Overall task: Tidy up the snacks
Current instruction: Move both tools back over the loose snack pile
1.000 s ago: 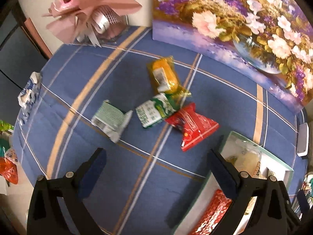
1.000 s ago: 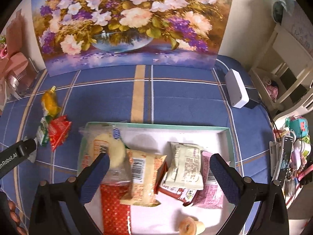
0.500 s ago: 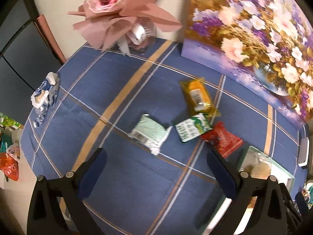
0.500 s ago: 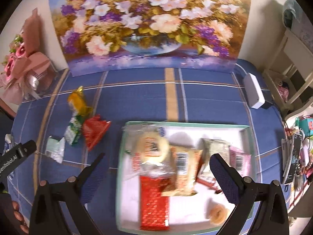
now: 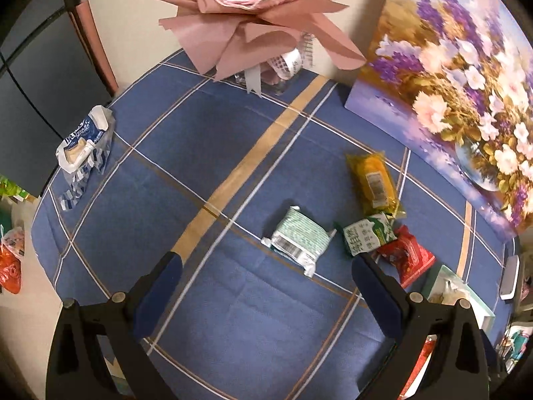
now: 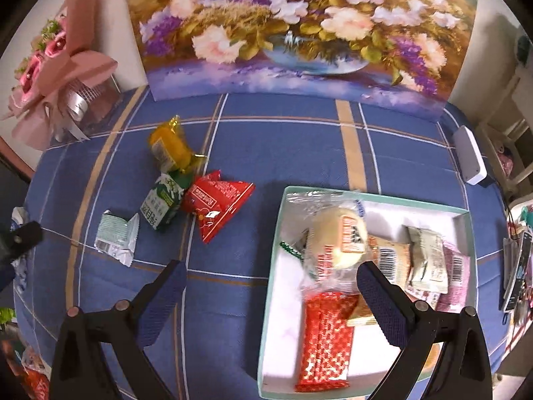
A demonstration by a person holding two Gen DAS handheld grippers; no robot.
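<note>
Inside the shallow white tray with the pale green rim (image 6: 275, 233), several wrapped snacks are already lying: a round pale bun in clear film (image 6: 336, 238), a red patterned foil packet (image 6: 324, 336), and some tan, cream and pink packets (image 6: 429, 263) crowding its far side. So the sorting is looking partly done.

Four snacks are still waiting on the blue plaid tablecloth (image 5: 206, 146), all to the left of the tray: a red triangular pouch (image 6: 218, 201) nearest it, a green-and-white packet (image 6: 161, 206) touching that pouch, a yellow wrapped snack (image 6: 170, 148) just behind, and a pale mint wrapper (image 5: 298, 238) farthest out.

The left gripper (image 5: 266, 295) is hovering wide open and empty, with the mint wrapper lying just ahead between its finger lines. The right gripper (image 6: 271, 295) is likewise gaping and holding nothing, straddling the tray's left wall.

A large flower painting (image 6: 293, 30) and a pink wrapped bouquet (image 5: 263, 3) are standing well behind the tray.
</note>
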